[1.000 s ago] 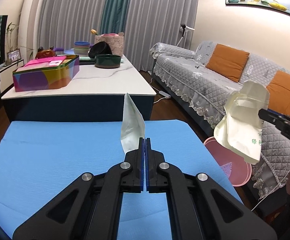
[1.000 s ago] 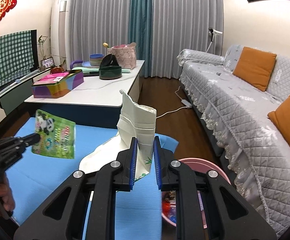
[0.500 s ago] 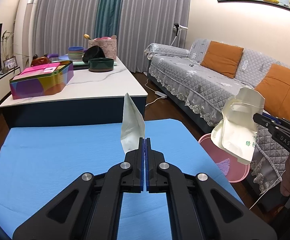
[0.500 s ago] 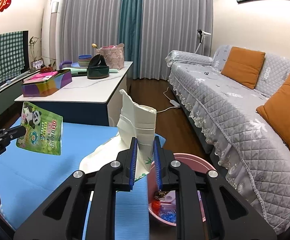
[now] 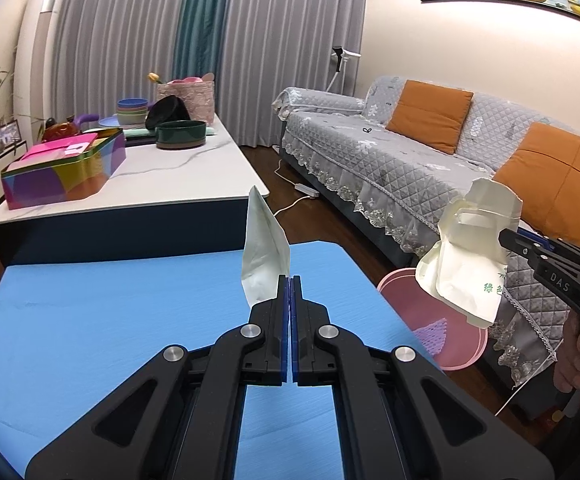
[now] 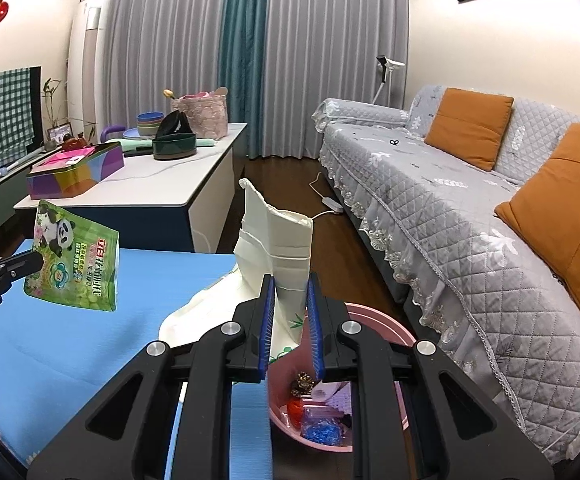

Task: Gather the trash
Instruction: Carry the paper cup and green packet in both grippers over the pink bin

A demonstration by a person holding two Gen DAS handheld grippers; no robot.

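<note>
My left gripper (image 5: 290,280) is shut on the lower edge of a snack pouch (image 5: 263,252), held upright above the blue table top (image 5: 89,320). The pouch shows its silver back here. The right wrist view shows its green panda front (image 6: 75,256), pinched at the left edge by the left gripper (image 6: 35,264). My right gripper (image 6: 290,282) is shut on a folded cream paper bag (image 6: 281,248), whose lower part hangs over the rim of the pink bin (image 6: 386,320). The bin holds several wrappers. In the left wrist view the paper bag (image 5: 470,264) hangs above the pink bin (image 5: 394,280).
A white marble coffee table (image 5: 177,176) stands beyond the blue top with a colourful tin (image 5: 65,172) and dark bowls (image 5: 181,134). A grey sofa (image 6: 450,208) with orange cushions runs along the right. A power strip (image 6: 332,202) lies on the wood floor between them.
My right gripper has carried the paper bag to the right and a little down, so more of the pink bin shows under it. The left gripper with the pouch has shifted slightly the same way.
</note>
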